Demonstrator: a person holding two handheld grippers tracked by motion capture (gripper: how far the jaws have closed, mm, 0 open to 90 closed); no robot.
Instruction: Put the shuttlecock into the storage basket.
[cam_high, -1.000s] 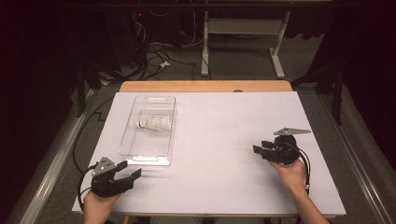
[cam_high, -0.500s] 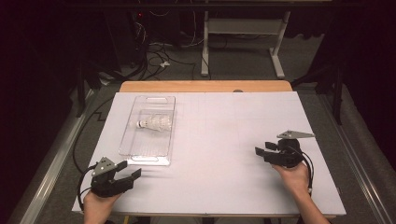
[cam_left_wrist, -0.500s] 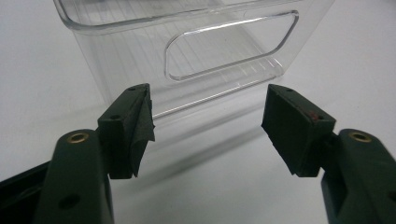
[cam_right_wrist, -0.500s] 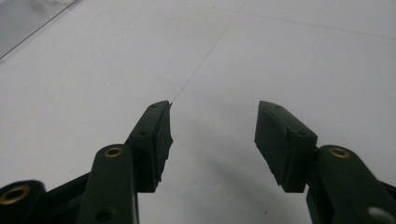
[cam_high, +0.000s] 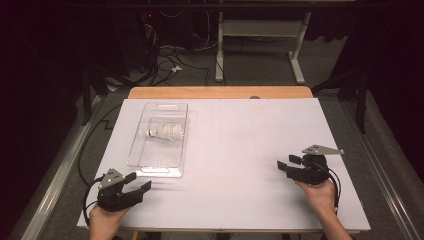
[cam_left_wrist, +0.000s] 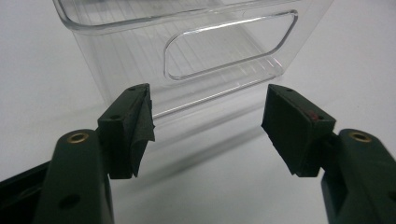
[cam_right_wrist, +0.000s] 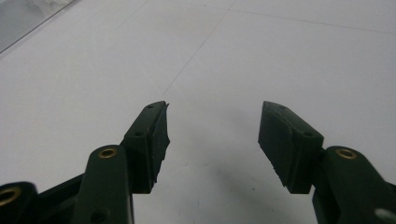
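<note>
Your left gripper (cam_high: 138, 184) rests released, matte black jaws parted, just near of the clear ribbed plastic bin (cam_high: 159, 167). A white feathered shuttlecock (cam_high: 165, 133) lies inside it. Your right gripper (cam_high: 286, 162) gapes over smooth white tabletop (cam_high: 240, 150) at right.

This looks like a lab or test room set up for recording, not a home. A wooden worktop (cam_high: 220, 93) is covered by a plain white sheet (cam_high: 240, 165), a bare, staged surface. Beyond it the grey carpeted floor (cam_high: 260, 67) carries a loose tangle of black and white cables (cam_high: 160, 60), and the white metal legs of another desk (cam_high: 260, 37) stand behind them. The surroundings are dark, with light falling mainly on the worktop. Metal rails (cam_high: 55, 175) run along both sides of the worktop, and dark stands (cam_high: 357, 75) rise at the right.
</note>
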